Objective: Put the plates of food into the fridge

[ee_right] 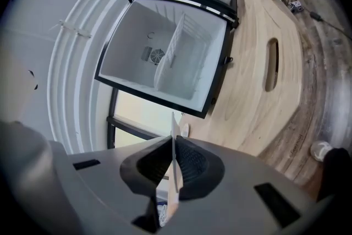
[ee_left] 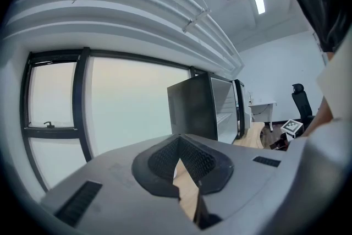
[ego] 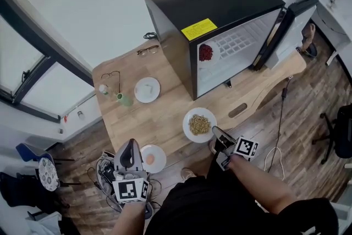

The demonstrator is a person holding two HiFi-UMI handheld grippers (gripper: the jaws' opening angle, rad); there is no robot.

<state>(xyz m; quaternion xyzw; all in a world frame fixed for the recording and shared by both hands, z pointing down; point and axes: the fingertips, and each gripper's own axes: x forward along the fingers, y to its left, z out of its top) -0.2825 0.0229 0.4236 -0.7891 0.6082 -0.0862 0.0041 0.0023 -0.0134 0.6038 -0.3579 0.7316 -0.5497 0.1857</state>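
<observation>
A white plate of yellowish grain (ego: 199,125) sits near the table's front edge. My right gripper (ego: 220,139) grips its near rim; in the right gripper view the thin rim (ee_right: 175,176) is pinched between the pads of that gripper (ee_right: 174,143). A second plate with an orange piece of food (ego: 152,158) lies at the front left, just right of my left gripper (ego: 131,152). The left gripper (ee_left: 179,147) has its pad tips together with nothing between them. The black fridge (ego: 220,5) stands open, with a plate of red food (ego: 206,53) on its shelf.
The fridge door (ego: 291,22) swings out to the right. On the wooden table (ego: 165,118) stand a white dish (ego: 147,89), a green bottle (ego: 124,98) and two pairs of glasses (ego: 147,50) (ego: 111,75). Cables lie on the floor at the left.
</observation>
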